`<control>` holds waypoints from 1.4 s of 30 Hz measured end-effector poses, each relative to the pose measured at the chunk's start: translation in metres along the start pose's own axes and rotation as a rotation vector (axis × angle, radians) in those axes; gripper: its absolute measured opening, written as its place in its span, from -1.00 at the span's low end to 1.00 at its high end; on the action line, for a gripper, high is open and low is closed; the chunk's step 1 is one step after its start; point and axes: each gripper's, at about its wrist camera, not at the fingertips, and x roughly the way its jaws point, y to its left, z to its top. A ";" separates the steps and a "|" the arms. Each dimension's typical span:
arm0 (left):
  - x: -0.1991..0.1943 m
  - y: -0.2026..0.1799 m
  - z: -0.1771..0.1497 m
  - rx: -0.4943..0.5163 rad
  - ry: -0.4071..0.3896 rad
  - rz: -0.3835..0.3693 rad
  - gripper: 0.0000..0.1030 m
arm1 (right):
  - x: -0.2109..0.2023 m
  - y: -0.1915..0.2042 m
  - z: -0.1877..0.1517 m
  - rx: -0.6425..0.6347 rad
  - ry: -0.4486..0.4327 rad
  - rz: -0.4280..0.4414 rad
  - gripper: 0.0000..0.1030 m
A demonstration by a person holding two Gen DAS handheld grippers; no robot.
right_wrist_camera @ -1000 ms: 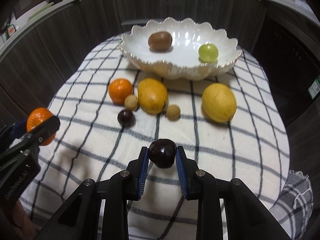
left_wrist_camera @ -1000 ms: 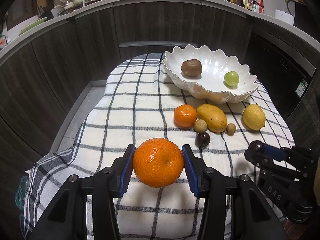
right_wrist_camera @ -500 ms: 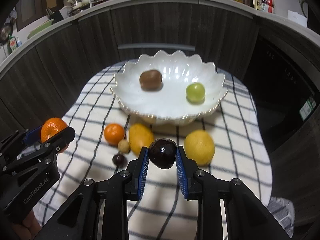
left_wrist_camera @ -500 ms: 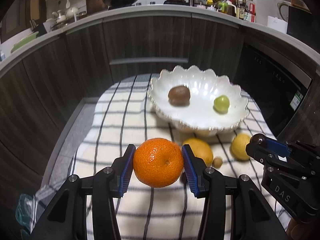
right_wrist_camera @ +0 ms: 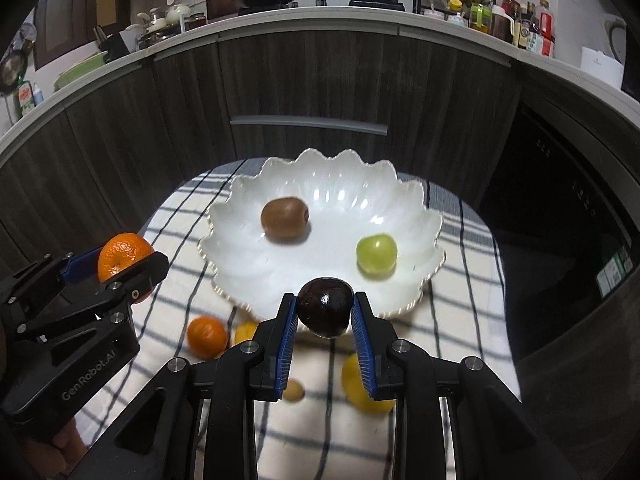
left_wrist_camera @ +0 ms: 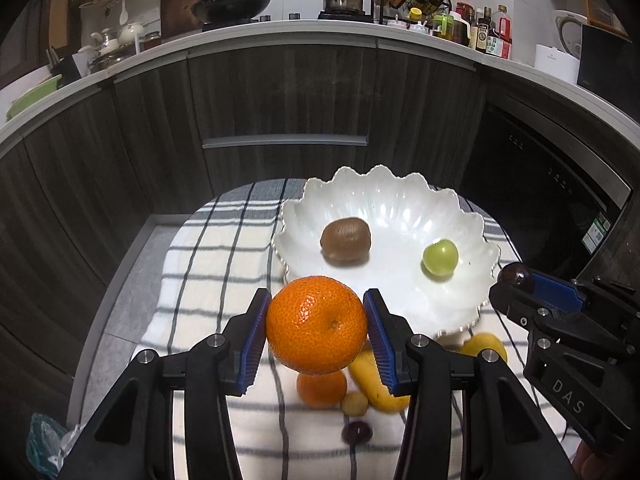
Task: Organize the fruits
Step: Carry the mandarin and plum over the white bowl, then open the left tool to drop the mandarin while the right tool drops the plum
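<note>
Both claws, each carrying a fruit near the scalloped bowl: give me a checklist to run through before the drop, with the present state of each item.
1. Left claw shut on the orange: ok, pads press both sides.
2. Right claw shut on the dark plum: ok.
3. Free room in the white bowl: ok; only a kiwi and a green fruit lie in it, apart.
4. Carried fruits past the bowl's near rim: cannot tell; both overlap it in the pictures, but depth is unclear.
5. Claws apart from each other: ok.
6. Height above the bowl for a gentle release: cannot tell.
</note>
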 end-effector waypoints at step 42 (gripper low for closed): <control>0.102 0.009 0.046 -0.044 0.049 0.001 0.48 | 0.098 -0.024 0.059 -0.015 0.054 -0.060 0.17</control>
